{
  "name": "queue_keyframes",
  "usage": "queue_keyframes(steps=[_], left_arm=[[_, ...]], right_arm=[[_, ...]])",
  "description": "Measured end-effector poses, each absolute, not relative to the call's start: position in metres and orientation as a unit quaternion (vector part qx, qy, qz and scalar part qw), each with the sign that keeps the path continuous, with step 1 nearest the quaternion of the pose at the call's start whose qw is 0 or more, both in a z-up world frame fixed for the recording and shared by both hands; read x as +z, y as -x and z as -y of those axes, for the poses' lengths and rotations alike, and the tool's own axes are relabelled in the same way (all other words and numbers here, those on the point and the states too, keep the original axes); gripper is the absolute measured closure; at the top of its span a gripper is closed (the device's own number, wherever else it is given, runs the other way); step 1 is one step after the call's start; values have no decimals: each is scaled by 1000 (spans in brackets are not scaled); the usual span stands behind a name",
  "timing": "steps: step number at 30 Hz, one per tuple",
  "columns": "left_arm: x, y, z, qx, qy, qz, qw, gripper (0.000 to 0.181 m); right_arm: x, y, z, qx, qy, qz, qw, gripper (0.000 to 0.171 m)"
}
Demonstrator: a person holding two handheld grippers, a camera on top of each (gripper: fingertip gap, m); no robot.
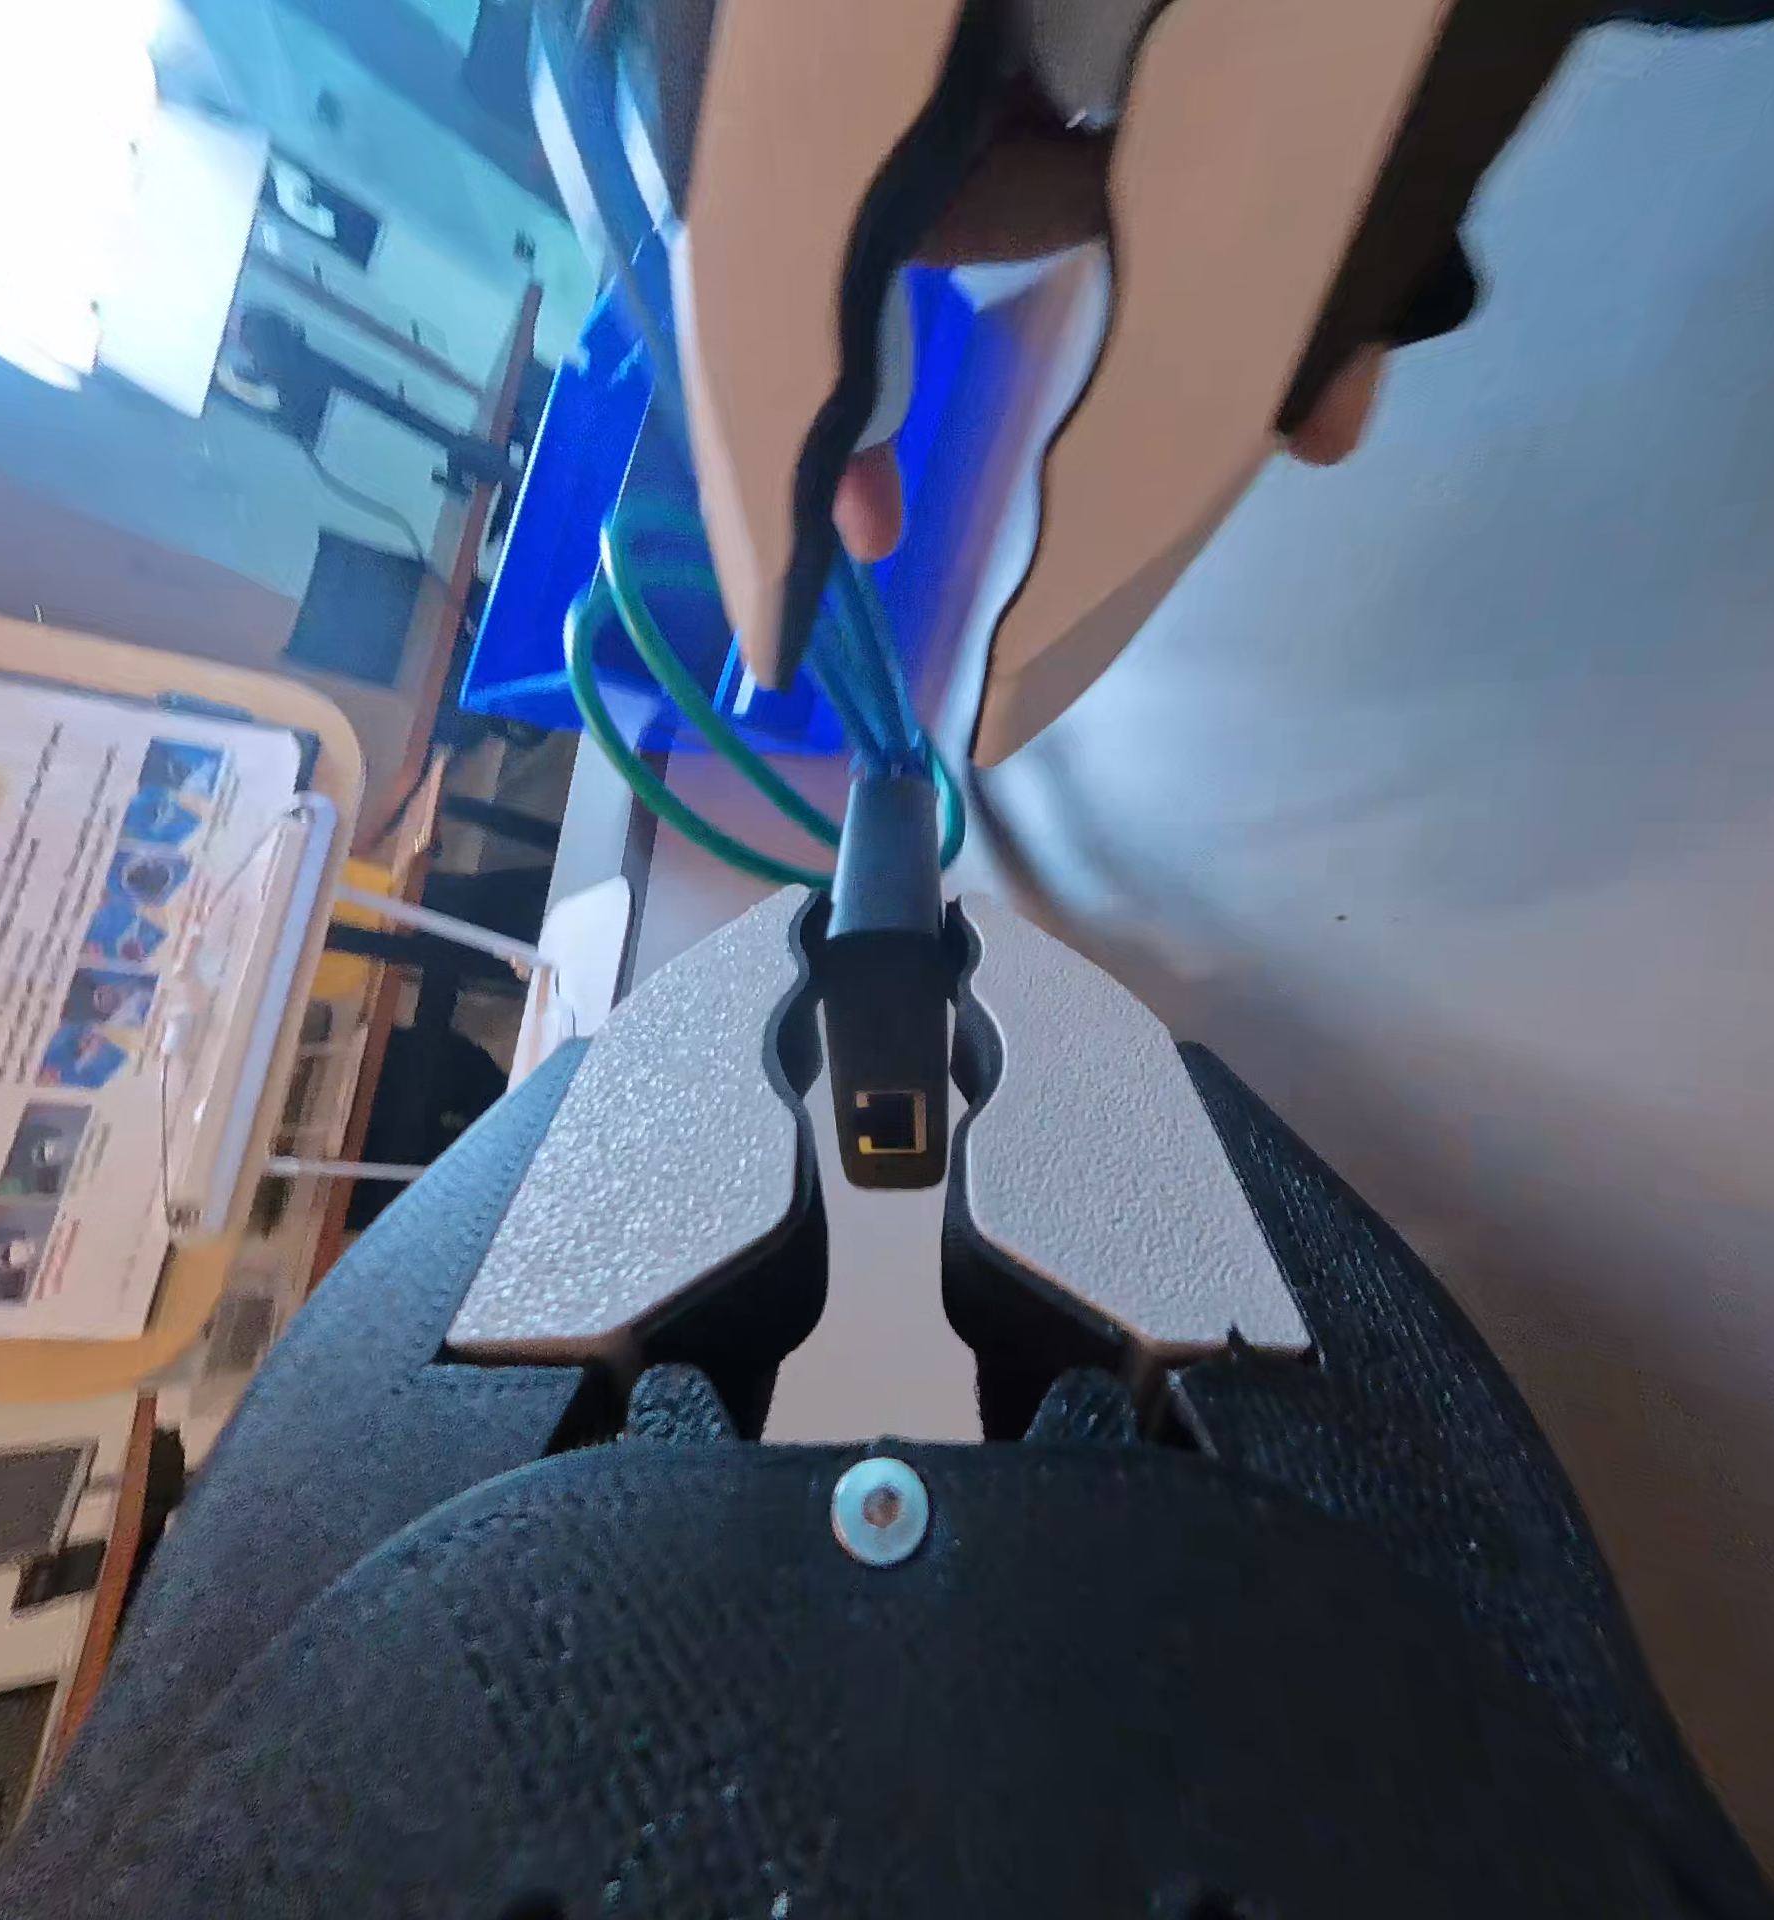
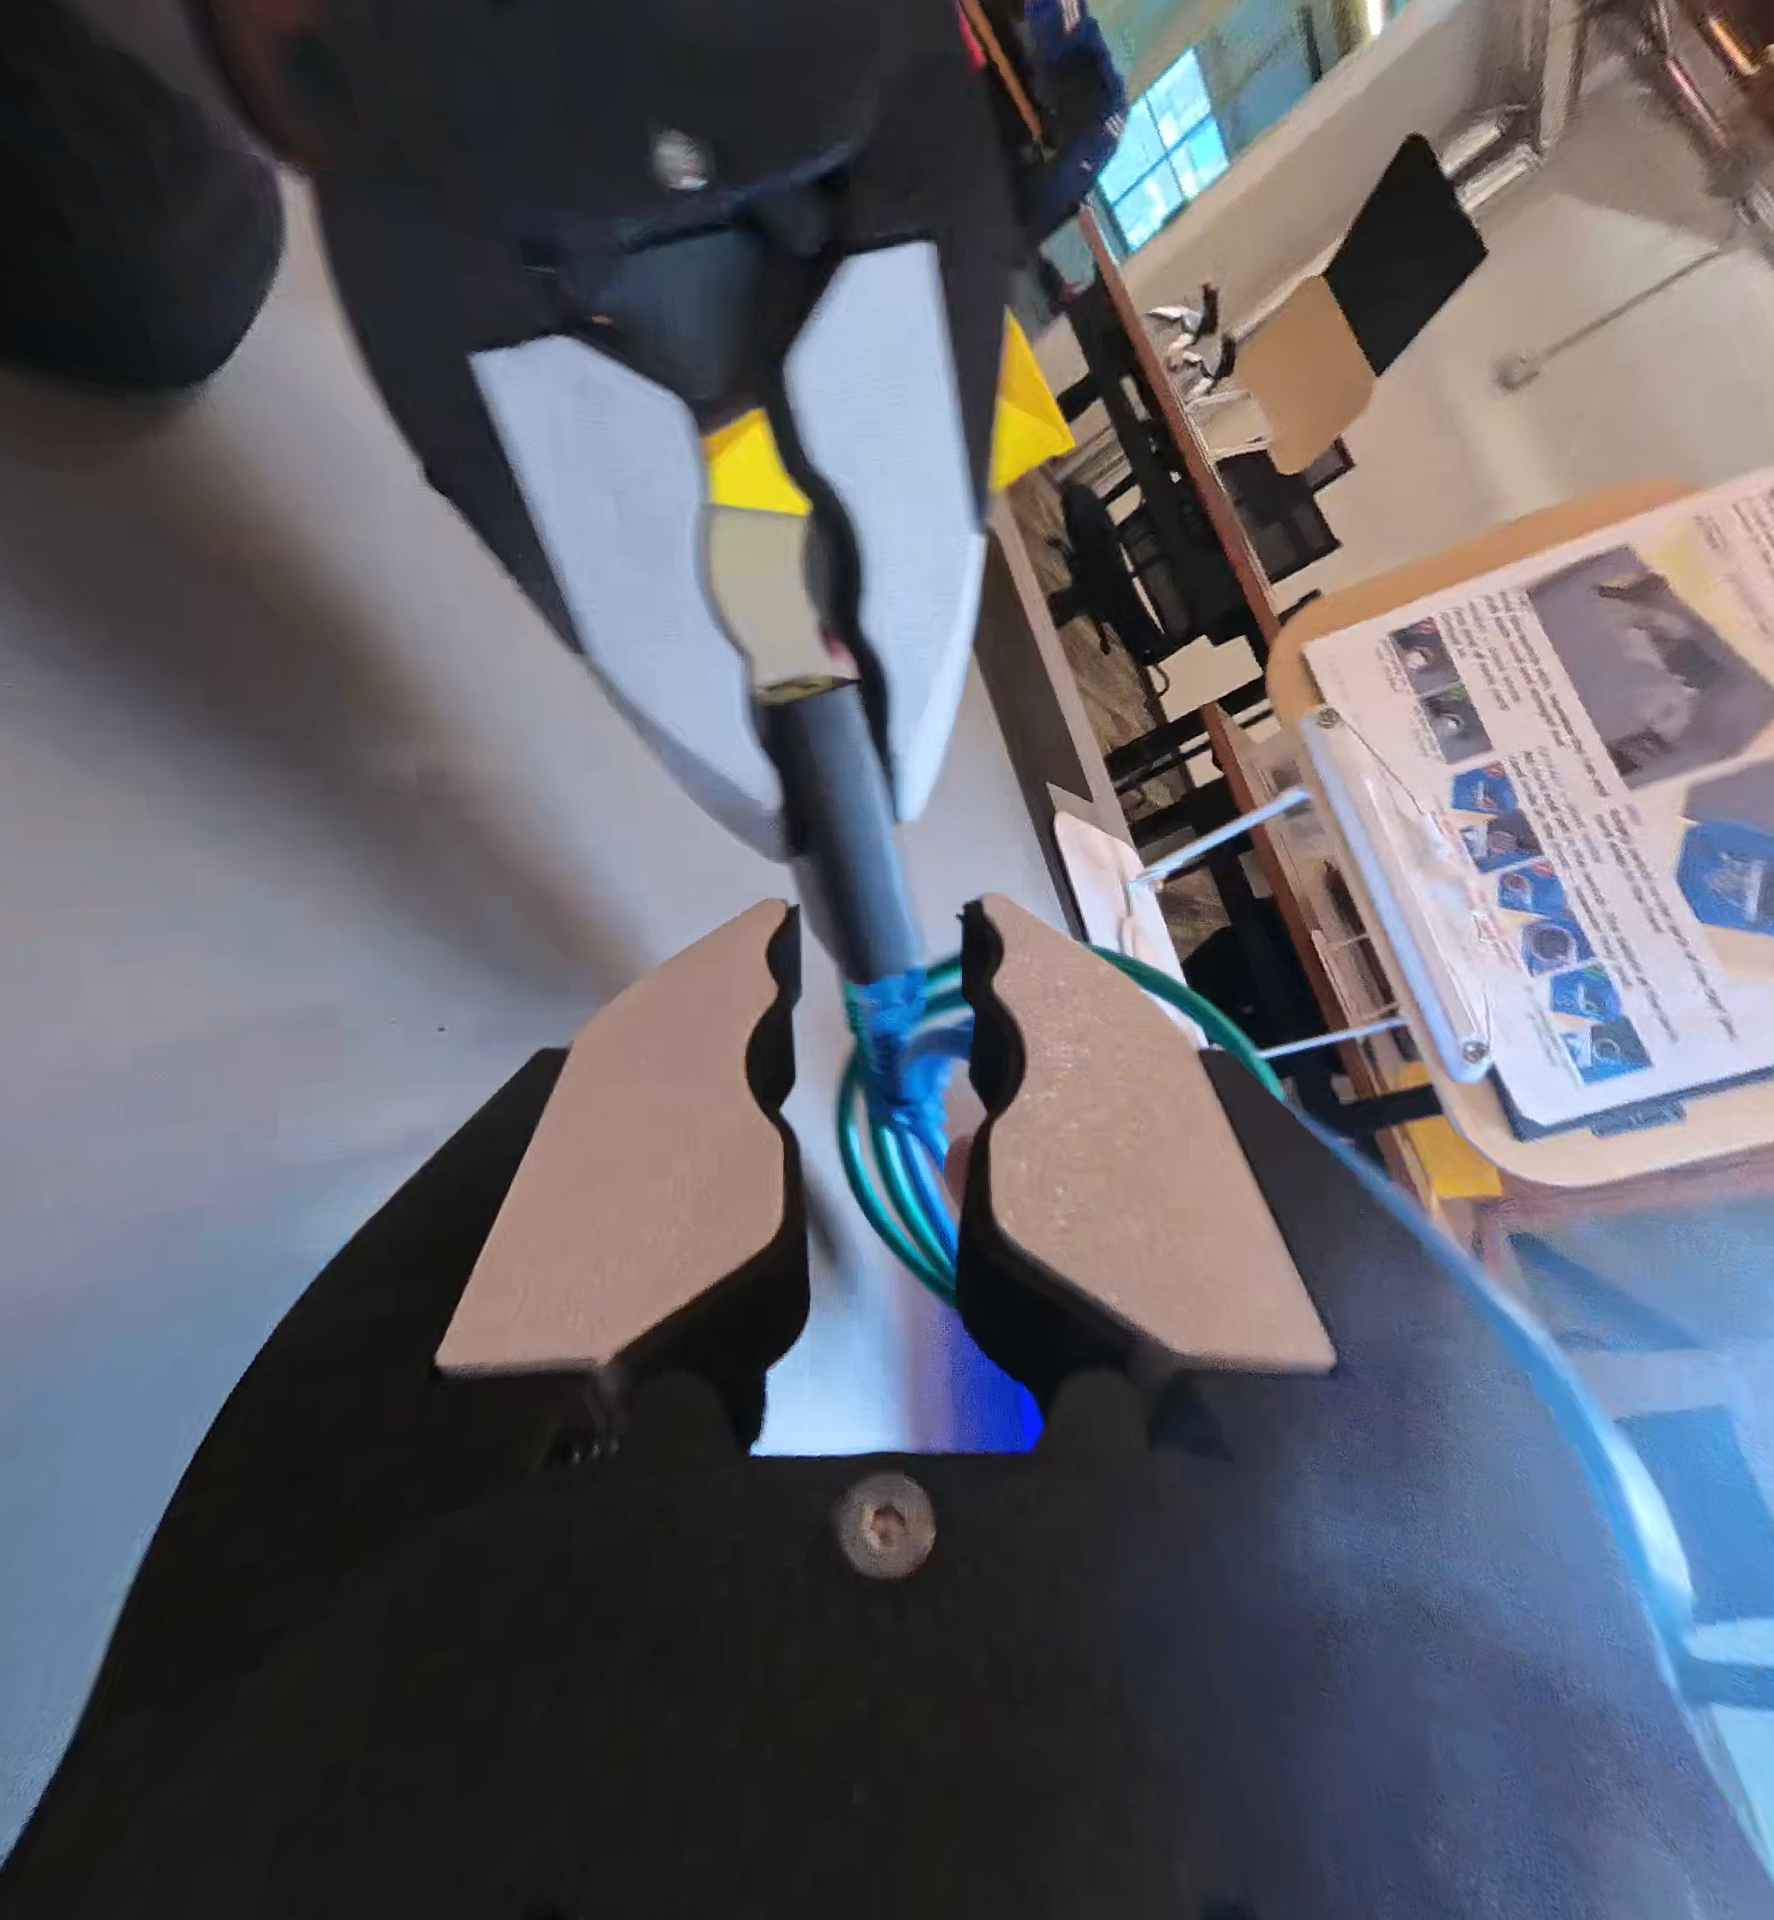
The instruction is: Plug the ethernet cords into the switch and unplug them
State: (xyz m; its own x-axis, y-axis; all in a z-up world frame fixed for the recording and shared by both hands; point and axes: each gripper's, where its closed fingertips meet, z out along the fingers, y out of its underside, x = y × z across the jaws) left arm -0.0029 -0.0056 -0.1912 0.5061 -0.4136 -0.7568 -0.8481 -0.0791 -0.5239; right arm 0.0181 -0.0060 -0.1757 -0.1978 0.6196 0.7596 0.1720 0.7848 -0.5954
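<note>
My left gripper [image 1: 883, 914] is shut on a narrow black switch [image 1: 883, 1039], whose near end shows one empty port. Blue cords [image 1: 872, 665] and a looped green cord [image 1: 654, 727] run out of the switch's far end. My right gripper [image 1: 883, 696] comes in from above, its fingers on either side of the blue cords. In the right wrist view my right gripper [image 2: 878, 920] is open, with the blue plugs [image 2: 888, 1023] and green loop [image 2: 862, 1174] between its fingers. Beyond it, the left gripper [image 2: 841, 810] holds the switch [image 2: 841, 831] above the table.
A white table [image 1: 1485, 831] lies below, its edge [image 2: 1028, 644] to one side. A blue bin [image 1: 571, 540] stands behind the cords. A clipboard with a printed sheet [image 2: 1589, 831] rests on a wire stand, also in the left wrist view [image 1: 83, 987]. A yellow object [image 2: 1028, 416] sits near the edge. Both grippers' tips are close together, under 4 cm apart.
</note>
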Motion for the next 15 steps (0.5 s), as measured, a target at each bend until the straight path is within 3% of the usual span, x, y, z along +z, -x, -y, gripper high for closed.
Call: queue_keyframes(steps=[1,3,15], left_arm=[[-191,-2,7,209,693,-460,514,160],[-190,-11,9,210,672,-484,520,160],[-168,-67,40,135,569,-557,590,160]], right_arm=[[-176,-20,2,191,269,752,570,137],[-187,-22,1,179,270,770,549,125],[-203,-21,28,216,183,789,546,136]])
